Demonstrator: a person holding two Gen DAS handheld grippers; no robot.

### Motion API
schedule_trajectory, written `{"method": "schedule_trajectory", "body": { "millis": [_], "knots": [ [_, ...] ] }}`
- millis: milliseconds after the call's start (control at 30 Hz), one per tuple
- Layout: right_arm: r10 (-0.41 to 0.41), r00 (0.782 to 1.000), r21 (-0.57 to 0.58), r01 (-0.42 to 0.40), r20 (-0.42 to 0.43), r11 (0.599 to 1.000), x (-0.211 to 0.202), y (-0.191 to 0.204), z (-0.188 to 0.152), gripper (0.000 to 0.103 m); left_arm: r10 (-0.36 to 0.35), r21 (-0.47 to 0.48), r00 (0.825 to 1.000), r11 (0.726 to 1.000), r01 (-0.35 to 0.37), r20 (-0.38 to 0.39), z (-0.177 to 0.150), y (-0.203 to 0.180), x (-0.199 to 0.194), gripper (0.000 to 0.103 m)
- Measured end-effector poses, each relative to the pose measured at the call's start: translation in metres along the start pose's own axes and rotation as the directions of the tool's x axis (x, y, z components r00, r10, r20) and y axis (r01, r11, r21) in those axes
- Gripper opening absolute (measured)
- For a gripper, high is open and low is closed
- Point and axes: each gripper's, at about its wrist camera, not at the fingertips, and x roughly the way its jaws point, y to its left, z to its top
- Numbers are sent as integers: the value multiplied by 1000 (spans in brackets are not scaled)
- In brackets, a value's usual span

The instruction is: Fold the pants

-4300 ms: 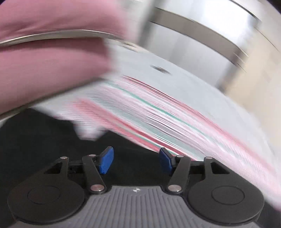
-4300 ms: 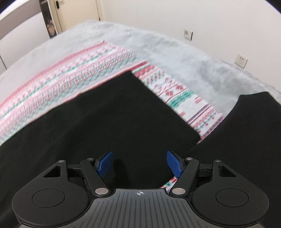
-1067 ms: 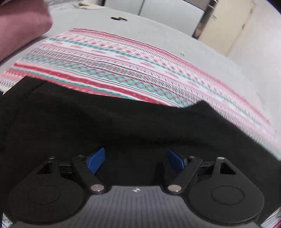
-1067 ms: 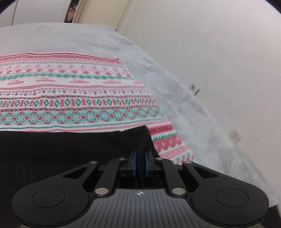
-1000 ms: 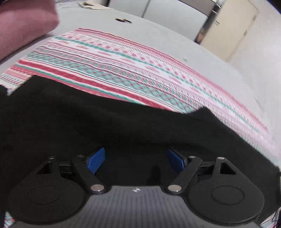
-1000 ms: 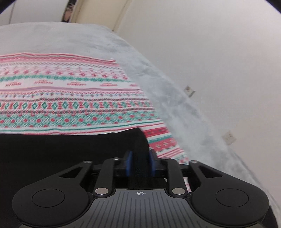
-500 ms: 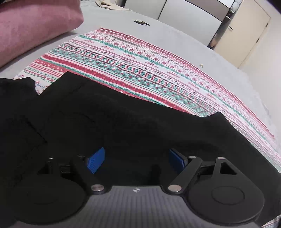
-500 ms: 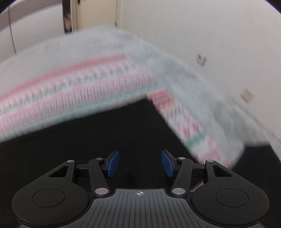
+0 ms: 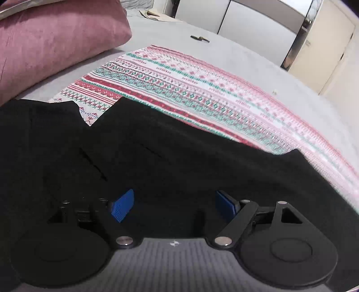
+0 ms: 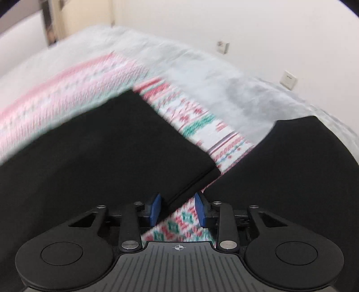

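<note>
Black pants (image 9: 179, 157) lie flat on a red, green and white patterned cloth (image 9: 202, 89) spread over a grey bed. My left gripper (image 9: 174, 205) hovers over the black fabric, open, nothing between its blue pads. In the right wrist view a folded leg (image 10: 112, 146) ends in a layered corner, and a second black part (image 10: 291, 168) lies to the right, with patterned cloth (image 10: 197, 121) between them. My right gripper (image 10: 178, 210) sits just short of that corner with its jaws closing. The leg's edge reaches in beside the left pad (image 10: 154, 210), and no pad presses on it.
A pink pillow (image 9: 56, 40) lies at the far left of the grey bed (image 9: 246, 58). A small dark object (image 9: 199, 38) rests on the bed further back. Wardrobe doors (image 9: 246, 20) stand behind. A white wall with sockets (image 10: 288, 79) borders the bed on the right.
My right gripper let go of the pants corner it pinched, opened wide, swung round and pulled back, and now stands narrower. The left gripper drew back, open throughout, showing more pants and pillow.
</note>
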Motion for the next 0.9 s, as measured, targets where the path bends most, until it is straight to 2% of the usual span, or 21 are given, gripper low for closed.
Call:
{"method": "schedule_trajectory", "body": {
  "millis": [67, 200, 233, 267, 300, 367, 500, 600, 700, 800, 900],
  "knots": [
    [84, 996, 93, -87, 32, 992, -4, -10, 4, 30, -12, 20, 1000, 1000, 12, 17, 4, -2, -4, 97],
    [73, 997, 120, -74, 14, 990, 12, -13, 9, 30, 23, 33, 998, 999, -25, 66, 11, -3, -5, 96],
    [75, 997, 117, -75, 6, 990, 19, -15, 10, 22, 22, 26, 998, 999, -23, 56, 11, -2, -3, 96],
    [67, 998, 106, -66, -7, 992, 23, -16, 9, 10, 22, 15, 999, 1000, -22, 36, 12, 1, 1, 96],
    [35, 999, 86, -34, -11, 996, 24, -14, 8, 8, 25, 1, 1000, 1000, -25, 17, 12, 4, 5, 96],
    [27, 1000, 88, -26, -10, 996, 24, -16, 7, 2, 36, -3, 999, 999, -36, 0, 9, 6, 10, 96],
    [39, 999, 136, -40, 13, 990, 15, -27, 11, 1, 55, 46, 998, 997, -55, 1, 5, 2, 11, 95],
    [15, 1000, 115, -17, 26, 993, 11, -26, 13, 1, 43, 46, 999, 998, -43, -6, 3, 4, 9, 95],
    [-19, 1000, 81, 18, 14, 997, 13, -20, 13, 1, 57, 21, 998, 998, -57, 7, 5, 12, 8, 92],
    [-55, 998, 32, 55, -13, 998, 22, -13, 10, 1, 42, -13, 999, 999, -41, 11, 12, 18, 5, 90],
    [-79, 997, -14, 79, -4, 997, 22, -4, 9, 5, 16, -71, 998, 997, -11, 67, 20, 27, -5, 90]
  ]
}}
